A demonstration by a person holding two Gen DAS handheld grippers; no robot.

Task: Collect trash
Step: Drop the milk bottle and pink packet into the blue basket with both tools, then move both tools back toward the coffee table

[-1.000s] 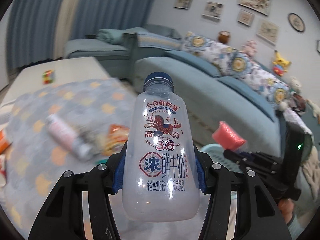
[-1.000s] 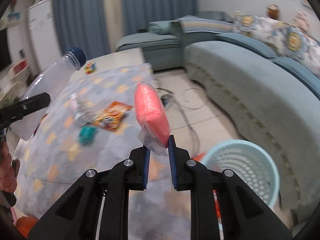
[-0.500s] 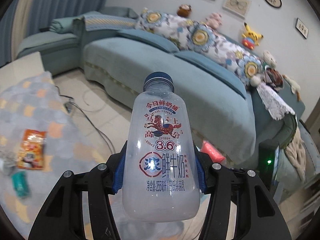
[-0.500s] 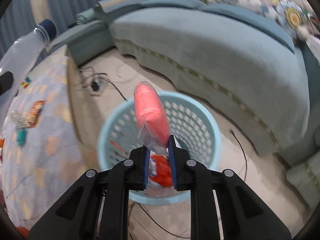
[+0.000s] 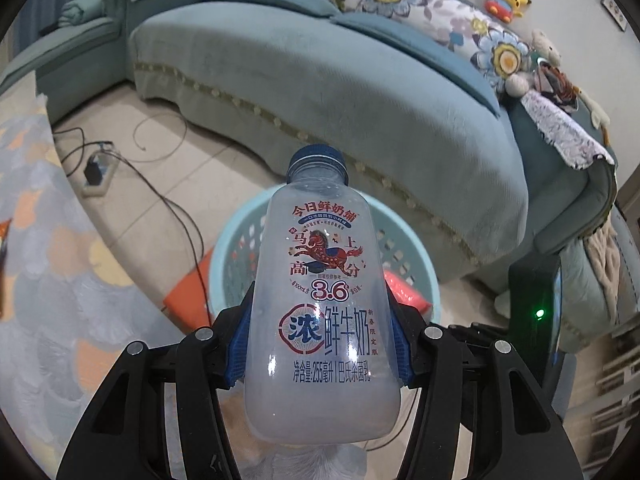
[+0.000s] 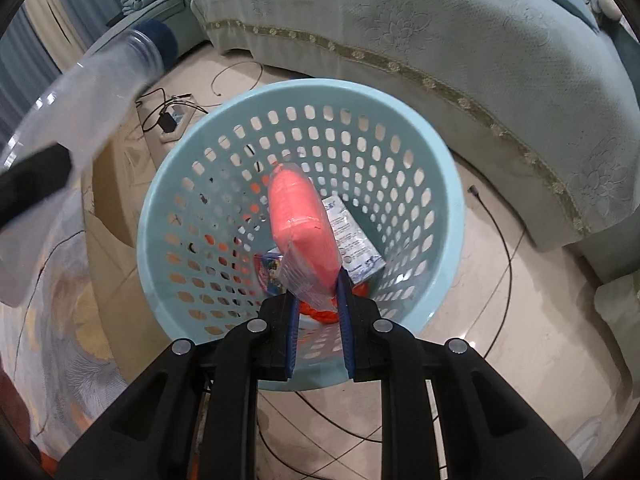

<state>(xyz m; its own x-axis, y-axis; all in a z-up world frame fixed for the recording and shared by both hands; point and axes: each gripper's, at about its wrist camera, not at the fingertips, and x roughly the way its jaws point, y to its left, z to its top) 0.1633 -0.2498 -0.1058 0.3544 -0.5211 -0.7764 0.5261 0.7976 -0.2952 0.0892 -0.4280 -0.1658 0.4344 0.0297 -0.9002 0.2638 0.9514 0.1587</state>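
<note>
My left gripper [image 5: 320,344] is shut on a clear plastic milk bottle [image 5: 322,280] with a blue cap and red and blue print, held cap forward above the pale blue perforated basket [image 5: 224,248]. My right gripper [image 6: 318,312] is shut on a pink packet in clear wrap [image 6: 300,232], which hangs over the mouth of the basket [image 6: 188,160]. Inside the basket lie a white printed wrapper [image 6: 356,248], a blue packet and something orange. The bottle [image 6: 84,100] also shows at the upper left of the right wrist view, blurred.
A teal sofa [image 5: 340,92] with flowered cushions curves behind the basket. Black cables and a power strip [image 5: 96,168] lie on the tiled floor. A table under a patterned cloth [image 5: 48,280] stands left of the basket, with an orange object [image 5: 188,292] between them.
Both grippers swung from the table toward the sofa and tilted down over the basket. The basket now fills the right wrist view and sits behind the bottle in the left. Both grips held.
</note>
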